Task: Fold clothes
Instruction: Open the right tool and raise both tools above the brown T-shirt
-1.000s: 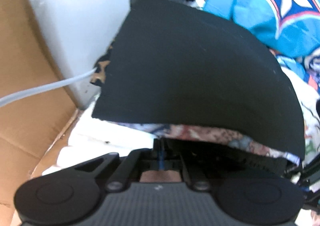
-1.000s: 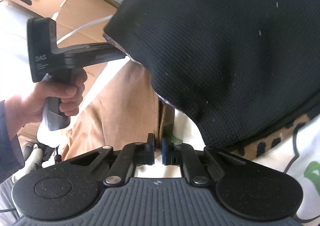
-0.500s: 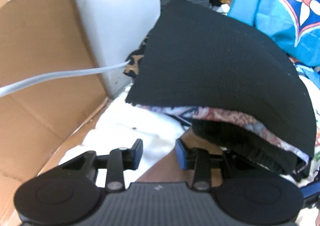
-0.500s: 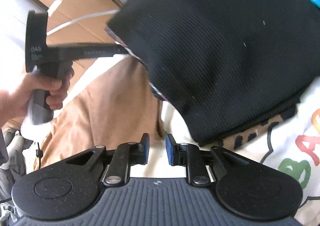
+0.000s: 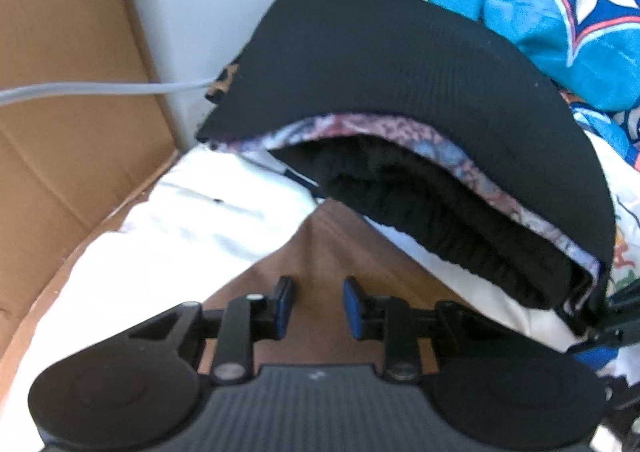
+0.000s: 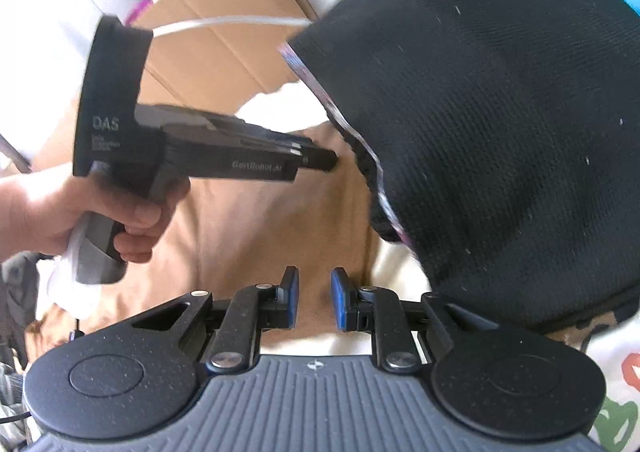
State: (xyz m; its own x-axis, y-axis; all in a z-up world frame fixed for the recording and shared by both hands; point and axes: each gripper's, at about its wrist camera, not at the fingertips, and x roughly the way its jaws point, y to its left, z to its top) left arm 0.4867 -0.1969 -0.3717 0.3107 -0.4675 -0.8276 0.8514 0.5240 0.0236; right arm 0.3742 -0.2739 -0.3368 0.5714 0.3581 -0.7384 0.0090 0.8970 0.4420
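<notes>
A folded black ribbed-knit garment [image 5: 400, 68] is stacked on a floral-edged layer, beside a flat tan garment [image 6: 256, 236].

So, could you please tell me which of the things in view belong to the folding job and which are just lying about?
Part of the job:
- black folded garment, top of the stack
- patterned garment beneath it
- brown garment in front
- left tongs and right tongs, both open and empty

Lying about:
- cardboard box
- grey cable
- blue patterned fabric
</notes>
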